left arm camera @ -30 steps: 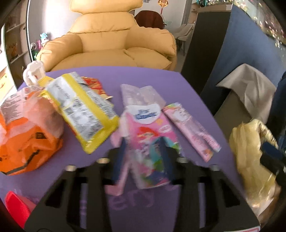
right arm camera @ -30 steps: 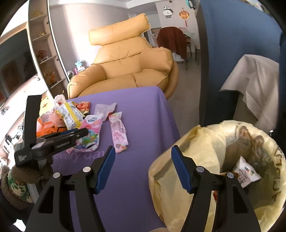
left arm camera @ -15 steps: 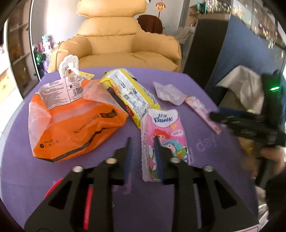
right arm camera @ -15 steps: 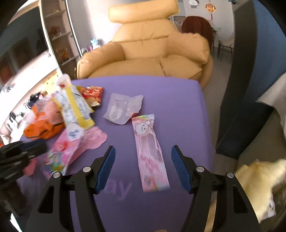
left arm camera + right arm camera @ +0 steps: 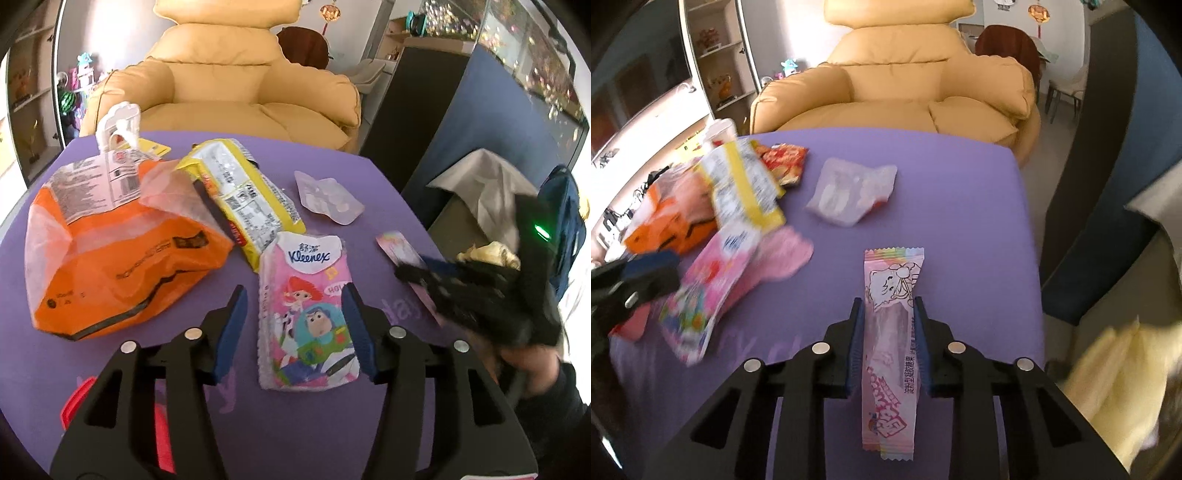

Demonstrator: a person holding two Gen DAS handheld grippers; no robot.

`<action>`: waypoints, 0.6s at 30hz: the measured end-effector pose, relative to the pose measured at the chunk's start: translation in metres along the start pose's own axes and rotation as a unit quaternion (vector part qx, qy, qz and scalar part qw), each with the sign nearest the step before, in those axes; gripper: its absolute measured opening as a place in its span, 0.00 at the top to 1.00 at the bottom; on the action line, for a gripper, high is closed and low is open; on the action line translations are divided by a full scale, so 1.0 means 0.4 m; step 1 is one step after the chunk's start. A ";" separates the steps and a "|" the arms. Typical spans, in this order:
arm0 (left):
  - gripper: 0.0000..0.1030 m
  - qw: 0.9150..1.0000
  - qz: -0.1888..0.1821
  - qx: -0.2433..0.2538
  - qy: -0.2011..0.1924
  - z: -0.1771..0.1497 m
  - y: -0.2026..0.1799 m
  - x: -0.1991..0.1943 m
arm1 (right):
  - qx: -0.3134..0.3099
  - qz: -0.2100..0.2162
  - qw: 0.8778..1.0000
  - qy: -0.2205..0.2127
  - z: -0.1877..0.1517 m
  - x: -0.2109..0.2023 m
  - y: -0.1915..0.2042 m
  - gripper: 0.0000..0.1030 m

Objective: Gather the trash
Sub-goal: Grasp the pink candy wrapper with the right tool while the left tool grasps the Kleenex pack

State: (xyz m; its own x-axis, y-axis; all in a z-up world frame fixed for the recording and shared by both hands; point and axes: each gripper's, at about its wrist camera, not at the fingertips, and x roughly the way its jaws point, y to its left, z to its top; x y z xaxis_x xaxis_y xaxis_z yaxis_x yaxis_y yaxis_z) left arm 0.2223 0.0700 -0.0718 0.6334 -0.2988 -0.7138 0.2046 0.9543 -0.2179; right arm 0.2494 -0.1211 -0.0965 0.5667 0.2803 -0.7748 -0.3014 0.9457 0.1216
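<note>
Purple tabletop [image 5: 960, 192] in front of a big yellow armchair [image 5: 916, 88], and it's littered with wrappers. Right gripper [image 5: 886, 343] straddles the long pink candy wrapper [image 5: 890, 354], jaws narrowed to its two edges, though I can't tell if they actually pinch it yet. That wrapper lies flat near the table's right edge; it looks feather-light, thin and slick, so a grip across the middle of its width should crumple it rather than slide off. Left gripper [image 5: 295, 328] sits spread wide around the pink tissue pack [image 5: 306, 321], pads clear of both sides. Soft, squashy, light: squeeze mid-body. Orange bag [image 5: 110, 258], yellow packet [image 5: 243, 192] and clear wrapper [image 5: 327, 201] wait behind. Yellow bin liner [image 5: 1115, 373] shows at far right.
</note>
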 end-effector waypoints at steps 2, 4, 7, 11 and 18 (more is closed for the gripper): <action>0.48 1.000 0.017 0.006 0.009 0.008 -0.010 0.023 | 0.005 0.003 1.000 -0.003 -0.040 -0.030 0.007 0.75; 0.48 0.999 0.028 0.000 0.016 0.015 -0.011 0.044 | 0.008 0.008 1.000 -0.006 -0.074 -0.054 0.014 0.75; 0.48 0.999 0.031 -0.014 0.032 0.014 -0.011 0.070 | 0.014 0.012 1.000 -0.011 -0.114 -0.084 0.021 0.75; 0.47 0.999 0.031 -0.023 0.039 0.017 -0.012 0.088 | 0.032 0.030 0.999 -0.014 -0.132 -0.095 0.010 0.75; 0.77 0.997 0.026 -0.045 0.053 0.020 0.001 0.093 | 0.045 0.043 0.998 -0.015 -0.134 -0.097 0.002 0.75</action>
State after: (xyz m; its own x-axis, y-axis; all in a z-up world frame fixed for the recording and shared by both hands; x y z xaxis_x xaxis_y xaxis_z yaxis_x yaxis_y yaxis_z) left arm 0.2520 0.0593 -0.0930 0.5579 -0.2505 -0.7912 0.1030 0.9669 -0.2335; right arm 0.1861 -0.1400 -0.0994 0.5648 0.3651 -0.7401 -0.2813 0.9283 0.2432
